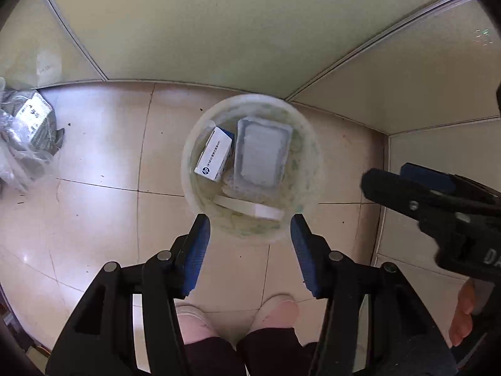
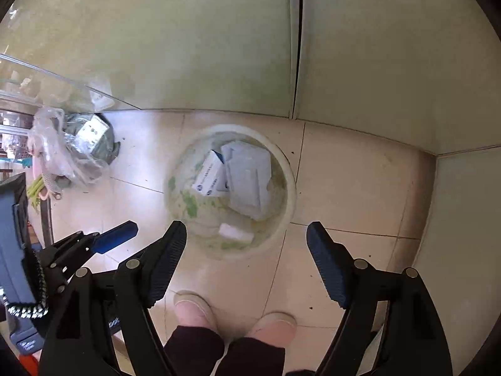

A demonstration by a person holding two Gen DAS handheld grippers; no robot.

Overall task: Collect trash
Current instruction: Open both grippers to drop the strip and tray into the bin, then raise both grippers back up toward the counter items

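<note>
One view only—green stalks.

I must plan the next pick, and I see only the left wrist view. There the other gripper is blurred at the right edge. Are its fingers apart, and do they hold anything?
Observer: The right gripper is open. Its fingers stand wide apart with nothing between them, and it points down at the near side of the round white plastic bucket.
Operator: Thank you. The clear plastic bag on the left is cut by the edge of my view. Is there anything more beyond it?
Observer: Yes. Just past the clear plastic bag, further from the bucket, a few thin green stalks show low beside it. I cannot tell what they are.
</note>
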